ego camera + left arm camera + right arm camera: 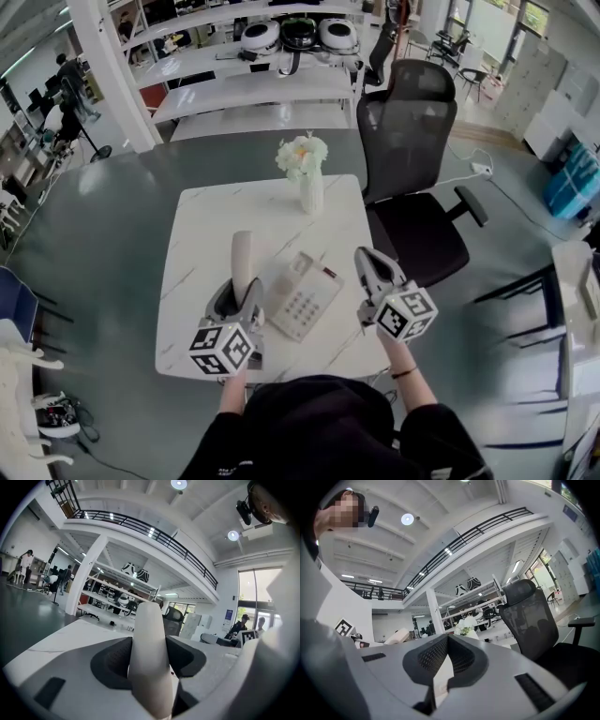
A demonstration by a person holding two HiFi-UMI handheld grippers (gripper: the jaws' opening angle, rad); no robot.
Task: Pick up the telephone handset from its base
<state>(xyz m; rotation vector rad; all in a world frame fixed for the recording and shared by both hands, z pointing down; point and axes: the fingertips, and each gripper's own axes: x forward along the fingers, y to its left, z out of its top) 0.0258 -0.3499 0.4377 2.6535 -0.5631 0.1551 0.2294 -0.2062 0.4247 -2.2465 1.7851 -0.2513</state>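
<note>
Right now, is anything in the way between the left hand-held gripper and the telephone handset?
Nothing visible does. The left hand-held gripper is closed on the telephone handset, which sticks up to the left of the base.

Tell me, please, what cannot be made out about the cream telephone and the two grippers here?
- Cream plastic handset, lower end: head view, covered by the left gripper.
- Cream telephone base, key labels: head view, too small.
- Base in the right gripper view: behind the right gripper's own body.
</note>
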